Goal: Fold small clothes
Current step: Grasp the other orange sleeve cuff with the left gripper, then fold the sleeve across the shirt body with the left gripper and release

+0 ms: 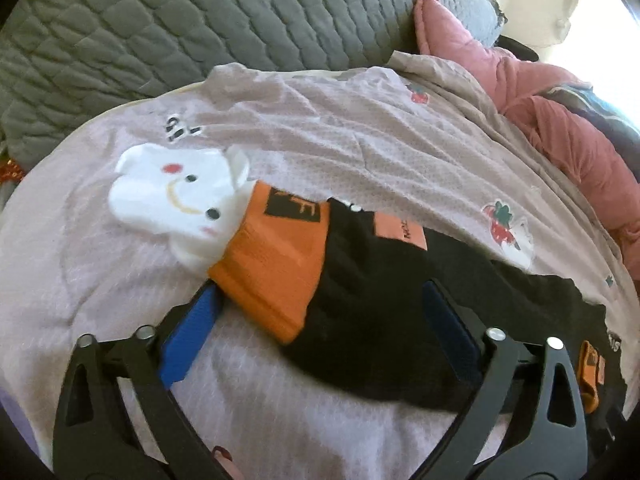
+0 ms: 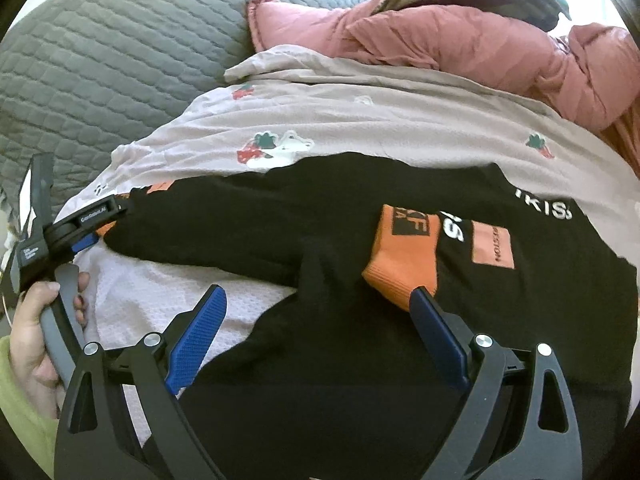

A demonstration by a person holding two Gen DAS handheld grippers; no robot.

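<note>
Black fabric of a small sweatshirt [image 2: 320, 216] lies spread across a pale pink bedsheet [image 1: 360, 152] printed with strawberries. The garment has orange ribbed cuffs, an orange patch on the chest and white lettering too partly hidden to read.

Left gripper [image 1: 320, 300] stands spread wide over one sleeve: its left blue pad [image 1: 192, 332] rests on the sheet beside the orange cuff [image 1: 276, 264], while the right pad lies on the black cloth, so the sleeve end sits between the jaws without being pinched. A white cartoon face printed on the sheet [image 1: 180, 196] shows just beyond the cuff.

Right gripper [image 2: 320, 308] is likewise spread open above the body of the sweatshirt, its right pad just beside the other sleeve's orange cuff [image 2: 404, 264], which is folded over the chest; contact there is hard to judge.

In the right wrist view a hand [image 2: 36, 320] in a yellow-green sleeve grips the left gripper's handle at the far left. A grey quilted cover [image 2: 100, 52] and a crumpled pink duvet [image 2: 460, 36] lie behind the sheet.
</note>
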